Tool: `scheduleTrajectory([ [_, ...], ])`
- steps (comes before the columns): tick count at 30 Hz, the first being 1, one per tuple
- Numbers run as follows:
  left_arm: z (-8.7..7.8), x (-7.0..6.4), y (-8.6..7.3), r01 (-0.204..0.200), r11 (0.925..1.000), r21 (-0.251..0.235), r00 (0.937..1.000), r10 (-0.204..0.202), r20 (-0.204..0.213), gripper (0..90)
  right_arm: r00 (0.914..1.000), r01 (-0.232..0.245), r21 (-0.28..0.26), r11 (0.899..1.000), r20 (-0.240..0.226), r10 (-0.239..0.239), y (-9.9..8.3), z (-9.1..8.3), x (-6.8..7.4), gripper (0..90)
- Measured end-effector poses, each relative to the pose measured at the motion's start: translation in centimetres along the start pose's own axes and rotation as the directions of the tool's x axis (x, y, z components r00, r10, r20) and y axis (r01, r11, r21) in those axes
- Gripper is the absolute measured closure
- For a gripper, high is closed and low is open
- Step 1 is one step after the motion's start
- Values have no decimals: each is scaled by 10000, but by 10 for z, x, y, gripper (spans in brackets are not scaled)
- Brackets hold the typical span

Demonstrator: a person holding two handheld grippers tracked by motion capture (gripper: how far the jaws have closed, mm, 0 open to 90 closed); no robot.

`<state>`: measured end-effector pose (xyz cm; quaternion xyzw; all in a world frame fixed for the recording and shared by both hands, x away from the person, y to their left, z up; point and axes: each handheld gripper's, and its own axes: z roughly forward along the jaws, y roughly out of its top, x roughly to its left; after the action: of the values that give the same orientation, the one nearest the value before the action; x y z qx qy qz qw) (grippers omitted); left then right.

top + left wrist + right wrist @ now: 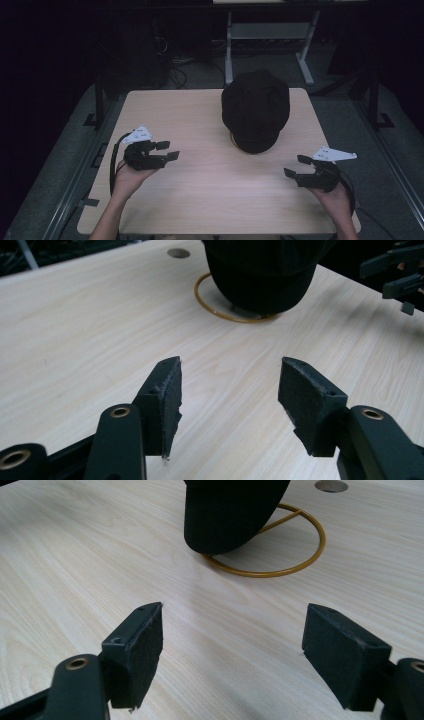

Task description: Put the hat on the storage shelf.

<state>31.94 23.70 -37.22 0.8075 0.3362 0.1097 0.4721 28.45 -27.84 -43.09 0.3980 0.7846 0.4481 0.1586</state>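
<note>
A black cap [256,110] sits on a gold wire stand in the middle of the light wooden table [200,190], toward the far side. The stand's ring base [220,314] [295,565] rests flat on the wood under the cap [260,270] [225,515]. My left gripper [170,150] hovers at the table's left, open and empty, pointing toward the cap. My right gripper [296,166] is at the right near the front, also open and empty. The left gripper [230,390] and the right gripper [232,635] each hold their jaws wide apart over bare wood.
A round cable hole [178,253] [331,485] lies in the table beyond the cap. A grey-legged desk frame [270,35] and cables on the floor stand behind the table. The other gripper [397,275] appears at the upper right of the left gripper view.
</note>
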Motion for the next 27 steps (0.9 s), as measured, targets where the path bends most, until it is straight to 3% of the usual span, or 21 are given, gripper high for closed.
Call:
scheduleTrajectory([
  [5, -1, 3, -14, 379, 9992, 106, 9993, -378, -79, 415, 10000, -12, -17, 10000, 22, 12, 0, -1, 0, 241],
  [10, -4, 5, -27, 495, 9984, 263, 9984, -488, -272, 411, 10000, 33, 43, 10000, 5, -33, 0, 1, 0, 241],
  [15, -6, 5, -36, 350, 9978, 561, 9987, -328, -387, 409, 10000, 37, 112, 9999, -15, -37, 0, 2, 2, 241],
  [27, -11, 5, -53, 381, 9972, 646, 9980, -347, -528, 397, 10000, 46, 191, 9998, -10, -46, -1, 5, 4, 239],
])
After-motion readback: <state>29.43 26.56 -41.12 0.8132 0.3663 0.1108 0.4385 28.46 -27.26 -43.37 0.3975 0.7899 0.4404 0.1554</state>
